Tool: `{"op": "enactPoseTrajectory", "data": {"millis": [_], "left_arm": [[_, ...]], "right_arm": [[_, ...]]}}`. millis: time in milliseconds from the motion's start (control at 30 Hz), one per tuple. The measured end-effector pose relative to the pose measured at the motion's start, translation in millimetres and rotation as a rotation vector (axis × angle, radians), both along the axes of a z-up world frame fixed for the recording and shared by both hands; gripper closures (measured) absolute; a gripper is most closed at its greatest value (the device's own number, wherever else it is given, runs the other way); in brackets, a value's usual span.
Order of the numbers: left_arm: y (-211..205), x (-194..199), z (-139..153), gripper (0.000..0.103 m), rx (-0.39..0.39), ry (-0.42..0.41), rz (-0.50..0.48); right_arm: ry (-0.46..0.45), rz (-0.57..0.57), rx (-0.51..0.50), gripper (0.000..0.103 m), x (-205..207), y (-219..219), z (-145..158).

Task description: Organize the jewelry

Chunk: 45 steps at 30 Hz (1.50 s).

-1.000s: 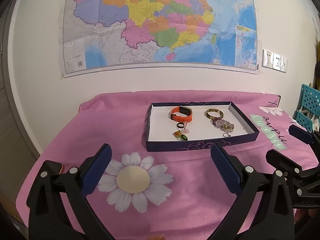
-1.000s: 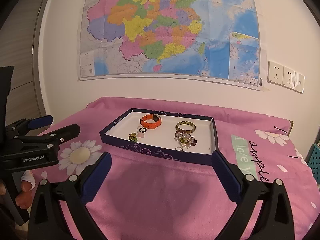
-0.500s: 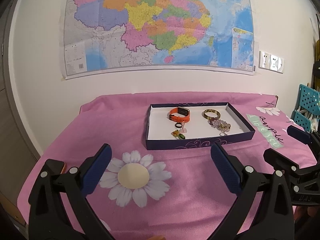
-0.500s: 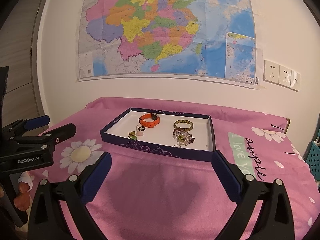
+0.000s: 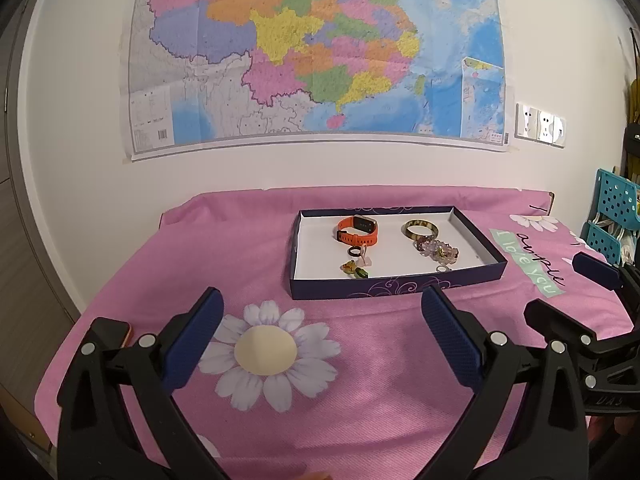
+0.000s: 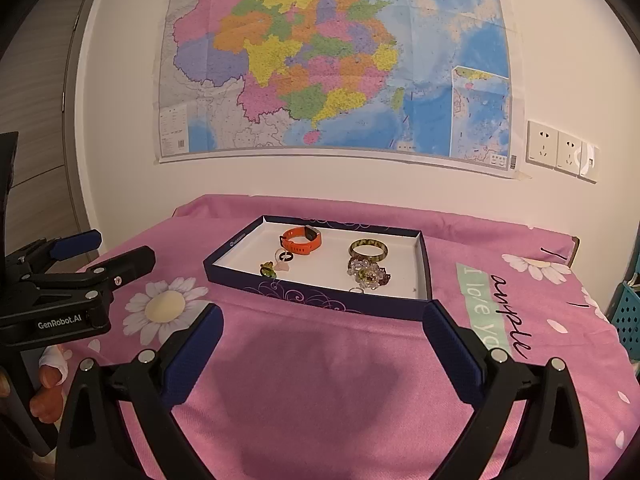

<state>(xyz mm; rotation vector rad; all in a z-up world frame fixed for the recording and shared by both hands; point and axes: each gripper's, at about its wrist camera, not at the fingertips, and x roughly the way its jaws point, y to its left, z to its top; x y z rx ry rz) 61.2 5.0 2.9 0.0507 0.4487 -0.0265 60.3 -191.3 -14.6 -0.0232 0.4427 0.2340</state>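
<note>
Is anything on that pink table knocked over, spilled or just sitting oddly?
Nothing stands out. All the jewelry lies inside the dark box lid: the orange watch band, the green bangle and the beaded bracelet. Nothing has spilled onto the pink cloth, and both hand-held grippers are open and empty.

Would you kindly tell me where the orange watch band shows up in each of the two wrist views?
Left wrist view: the orange watch band lies in the far left part of the navy tray, just above picture centre.
Right wrist view: the band sits left of picture centre, near the tray's far wall.
Shared landmark: the green-brown bangle beside it, to its right in both.
</note>
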Motion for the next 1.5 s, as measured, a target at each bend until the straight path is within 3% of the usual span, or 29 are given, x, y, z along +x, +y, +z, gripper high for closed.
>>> {"op": "enactPoseTrajectory", "data": {"millis": [1500], "left_arm": [[-3.2, -7.7, 1.7, 0.006, -0.001, -0.010, -0.004]], "right_arm": [[-0.011, -0.008, 0.002, 0.007, -8.2, -4.0, 2.2]]}}
